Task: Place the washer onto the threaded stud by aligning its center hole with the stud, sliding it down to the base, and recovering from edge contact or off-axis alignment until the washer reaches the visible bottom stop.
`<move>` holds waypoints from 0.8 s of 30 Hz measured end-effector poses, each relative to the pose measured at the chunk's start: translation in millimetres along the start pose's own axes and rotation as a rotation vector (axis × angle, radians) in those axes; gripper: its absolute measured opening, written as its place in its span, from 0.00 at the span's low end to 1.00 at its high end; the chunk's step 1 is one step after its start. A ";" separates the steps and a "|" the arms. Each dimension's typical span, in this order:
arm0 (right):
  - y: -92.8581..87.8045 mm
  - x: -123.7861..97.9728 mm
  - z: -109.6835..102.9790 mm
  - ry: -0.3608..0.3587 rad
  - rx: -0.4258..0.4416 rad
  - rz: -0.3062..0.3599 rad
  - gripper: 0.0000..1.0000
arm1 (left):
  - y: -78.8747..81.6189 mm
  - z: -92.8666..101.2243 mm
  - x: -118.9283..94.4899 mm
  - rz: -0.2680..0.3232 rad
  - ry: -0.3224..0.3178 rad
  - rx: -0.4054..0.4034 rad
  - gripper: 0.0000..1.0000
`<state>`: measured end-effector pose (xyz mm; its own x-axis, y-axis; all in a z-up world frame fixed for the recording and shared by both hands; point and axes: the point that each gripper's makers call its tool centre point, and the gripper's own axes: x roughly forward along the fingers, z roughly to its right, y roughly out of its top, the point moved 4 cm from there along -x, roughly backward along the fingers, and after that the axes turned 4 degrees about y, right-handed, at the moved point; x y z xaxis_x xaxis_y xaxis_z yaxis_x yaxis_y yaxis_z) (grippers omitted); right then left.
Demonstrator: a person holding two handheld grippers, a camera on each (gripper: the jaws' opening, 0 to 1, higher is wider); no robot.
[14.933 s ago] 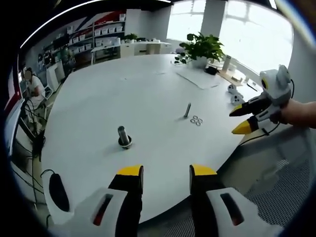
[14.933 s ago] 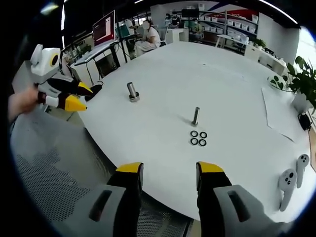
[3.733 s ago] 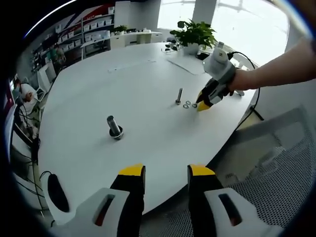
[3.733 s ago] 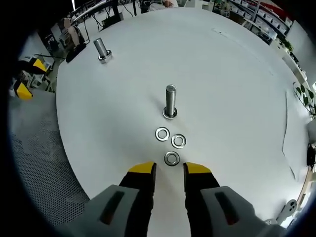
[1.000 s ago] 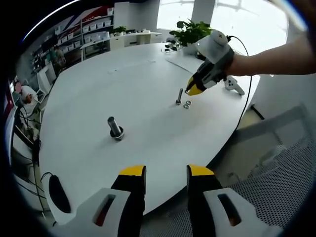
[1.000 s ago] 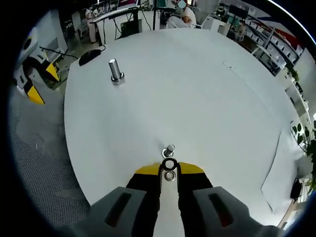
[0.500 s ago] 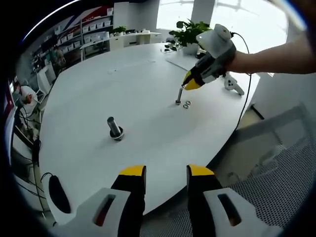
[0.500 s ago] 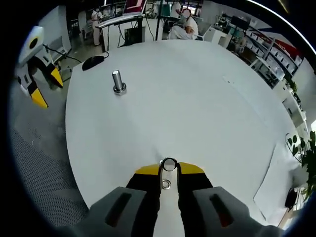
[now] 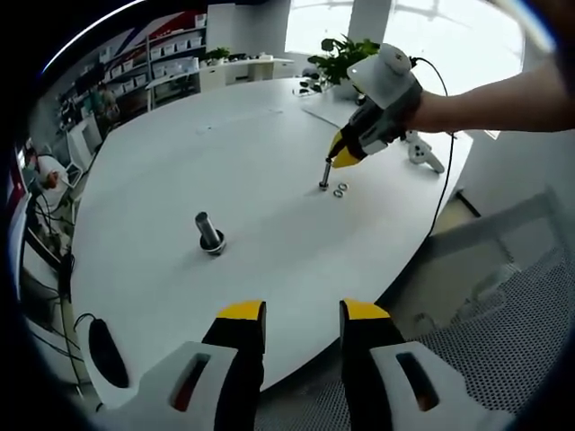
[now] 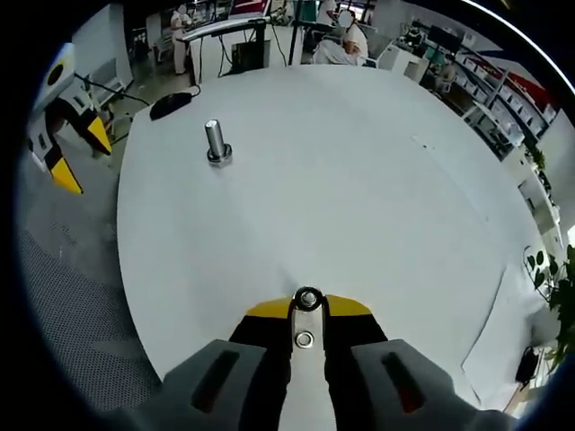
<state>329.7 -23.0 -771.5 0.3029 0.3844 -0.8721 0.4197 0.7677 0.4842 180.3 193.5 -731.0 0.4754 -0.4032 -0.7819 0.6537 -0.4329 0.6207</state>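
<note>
Our right claw (image 10: 307,308) is pinched on the washer (image 10: 307,299), right over the threaded stud (image 9: 324,175) on the counter (image 10: 359,180). Left claw (image 9: 298,314) idles open, holding nothing. Risk: hole off-axis, rim catches the stud tip and the washer cocks or slips out.

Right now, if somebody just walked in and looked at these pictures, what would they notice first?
Probably the right gripper, with its yellow tips shut on a washer just above the thin threaded stud near the edge of the big white round table. Two more washers lie beside that stud, and a thicker stud stands alone farther along the table.
</note>
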 end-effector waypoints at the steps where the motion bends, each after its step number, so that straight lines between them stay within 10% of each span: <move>1: -0.1 0.2 -0.2 0.001 -0.002 -0.002 0.14 | -0.1 0.0 0.1 0.000 0.000 0.001 0.31; 24: -10.1 27.1 1.9 0.046 -0.040 -0.096 0.14 | -1.6 -0.3 0.7 -0.012 0.000 0.001 0.31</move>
<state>335.3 -21.3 -799.9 0.2229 0.3303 -0.9172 0.4101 0.8218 0.3956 179.7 194.1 -732.6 0.4673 -0.3984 -0.7892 0.6585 -0.4389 0.6114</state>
